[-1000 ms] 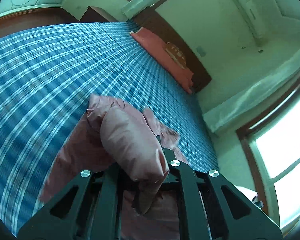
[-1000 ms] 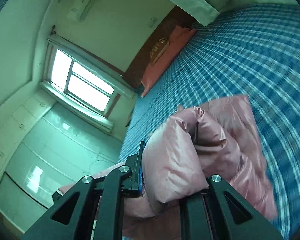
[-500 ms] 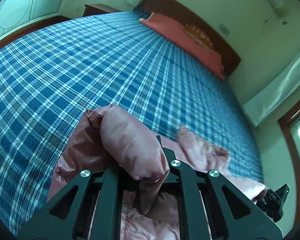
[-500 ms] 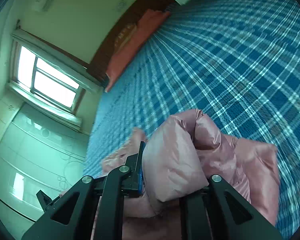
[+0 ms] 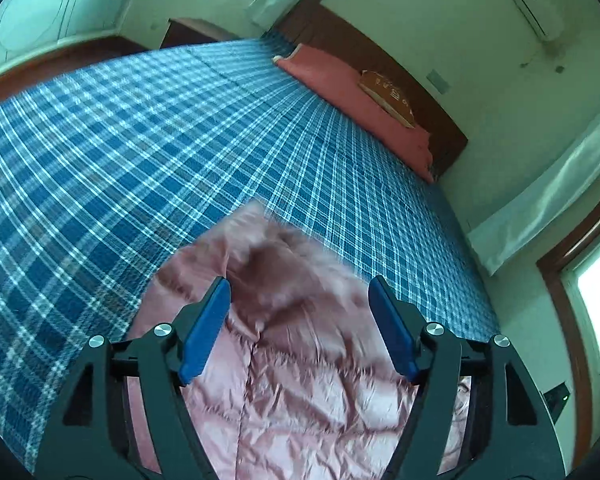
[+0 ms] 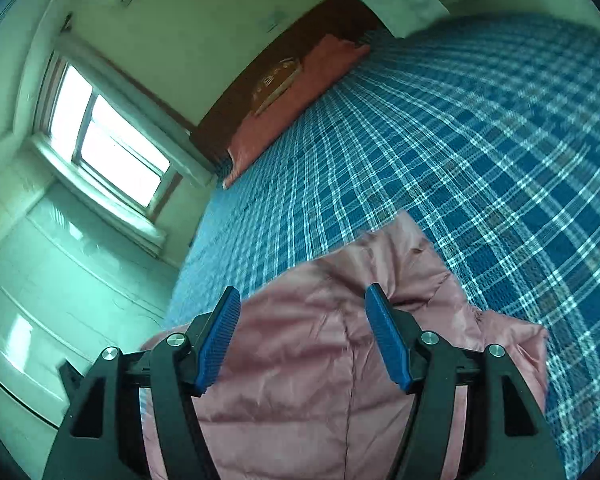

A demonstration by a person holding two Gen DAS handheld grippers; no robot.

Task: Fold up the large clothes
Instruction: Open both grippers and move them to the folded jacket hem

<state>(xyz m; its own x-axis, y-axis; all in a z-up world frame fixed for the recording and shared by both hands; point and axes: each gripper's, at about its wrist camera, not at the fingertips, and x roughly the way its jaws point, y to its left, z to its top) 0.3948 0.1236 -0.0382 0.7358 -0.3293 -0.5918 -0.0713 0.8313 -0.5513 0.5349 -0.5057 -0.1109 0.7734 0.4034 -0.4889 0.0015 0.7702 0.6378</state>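
Jacket: pink quilted puffy satin-look garment (image 5: 300, 380), lying on the blue-and-white plaid bedspread (image 5: 120, 152) at the near edge of the bed, roughly mid-width. In left wrist view its far end is blurred, a rumpled hump rising between the claw tips; nearer part lies flatter w/ a seam running down the middle. In right wrist view the same jacket (image 6: 320, 360) shows a pointed corner toward the bed's centre and a loose lobe on the right side.

Left gripper (image 5: 299, 292): black frame, blue pads, jaws opening, wide apart. Fabric sits beneath and between them but the pads don't press on it, so grip is let go.

Right gripper (image 6: 303, 300): same build, jaws opening too, blue pads clear of the cloth; jacket below and between, not pinched.

Far end of bed: long salmon-red pillow (image 5: 356, 96) along the dark wooden headboard (image 5: 432, 108), w/ a tan decorated item on it, can't tell what. Bright window (image 6: 108, 140) on the wall beside the bed's head in right wrist view.
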